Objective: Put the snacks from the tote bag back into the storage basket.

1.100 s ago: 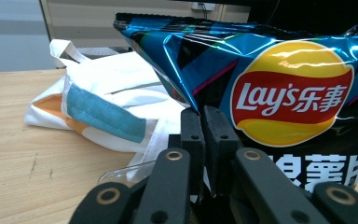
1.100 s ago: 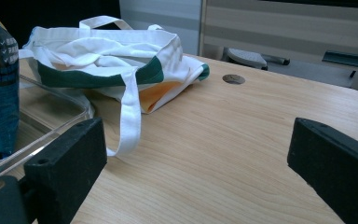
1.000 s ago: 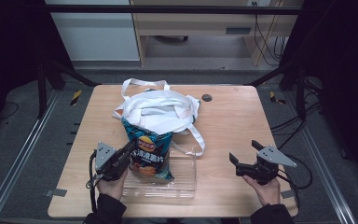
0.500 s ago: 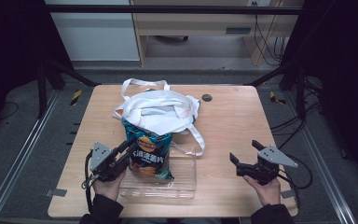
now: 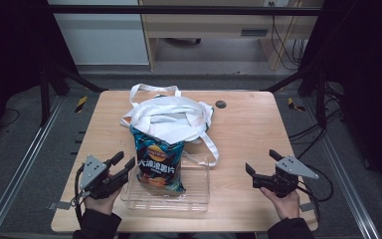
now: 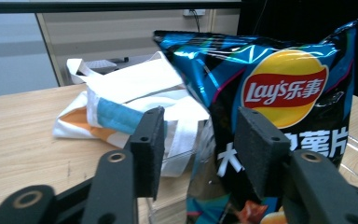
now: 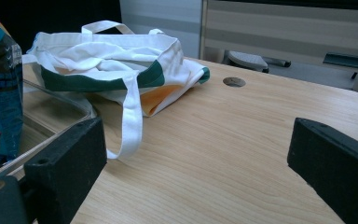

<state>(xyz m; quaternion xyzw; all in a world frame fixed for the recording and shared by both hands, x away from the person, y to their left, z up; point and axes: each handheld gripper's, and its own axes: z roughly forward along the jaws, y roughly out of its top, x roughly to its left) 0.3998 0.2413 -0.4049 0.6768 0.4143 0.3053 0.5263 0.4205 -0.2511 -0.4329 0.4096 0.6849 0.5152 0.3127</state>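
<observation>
A blue-black bag of Lay's chips stands upright in a clear plastic tray and leans back toward a white tote bag. My left gripper sits just left of the chips bag. Its jaws have just been opening and stand apart with nothing pressed between them. In the left gripper view the chips bag rises just beyond the left gripper, and neither pad touches it. My right gripper rests open over bare table at the right, and in its own view the right gripper holds nothing.
The tote bag has green trim and loose straps that trail onto the table toward the tray. A small round hole marks the table's far side. Bare wood lies between the tray and the right hand.
My left gripper has let go of the chips bag, opened, and drawn back to the left. The bag stays standing in the tray. The right gripper has not moved.
</observation>
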